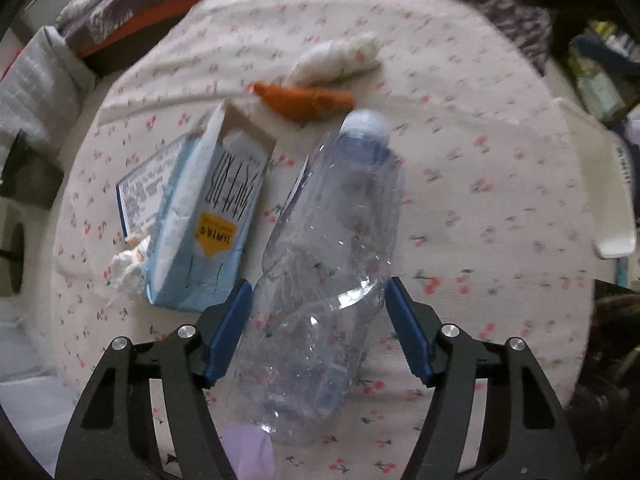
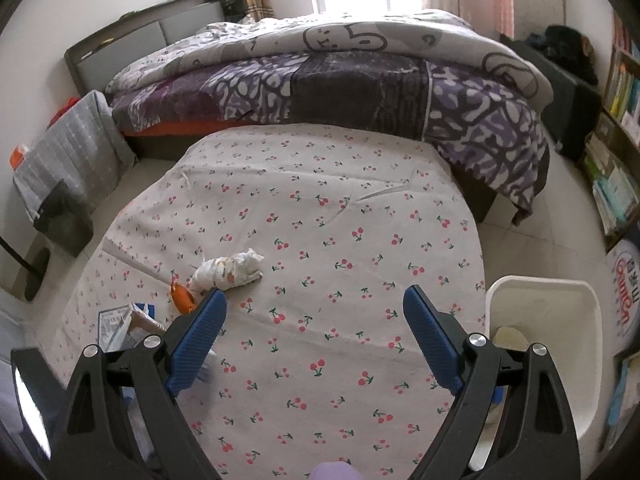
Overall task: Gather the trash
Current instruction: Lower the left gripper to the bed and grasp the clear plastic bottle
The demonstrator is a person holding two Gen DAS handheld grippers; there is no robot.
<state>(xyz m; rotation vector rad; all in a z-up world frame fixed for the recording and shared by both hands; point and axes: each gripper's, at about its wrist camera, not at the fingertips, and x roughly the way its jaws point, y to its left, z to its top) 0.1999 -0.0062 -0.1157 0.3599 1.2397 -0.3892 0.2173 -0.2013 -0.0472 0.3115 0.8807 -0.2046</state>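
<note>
A clear, dented plastic bottle (image 1: 332, 248) with a pale cap lies on the cherry-print cloth (image 1: 480, 200). My left gripper (image 1: 316, 296) points down over it, and its blue pads meet the bottle's lower sides. Left of the bottle lies a light blue carton (image 1: 208, 216) with a crumpled tissue (image 1: 128, 264) at its corner. Beyond them are an orange wrapper (image 1: 304, 100) and a white crumpled wrapper (image 1: 340, 60). My right gripper (image 2: 316, 304) hangs open over bare cloth with nothing between its pads. The white wrapper (image 2: 228, 270) and orange wrapper (image 2: 182, 298) sit to its left.
A white plastic bin (image 2: 540, 292) stands on the floor at the cloth's right edge, also seen as the white bin (image 1: 608, 184). A bed with a purple quilt (image 2: 320, 88) lies behind the cloth. Bookshelves (image 2: 616, 128) line the right wall; a grey bag (image 2: 72, 152) stands at the left.
</note>
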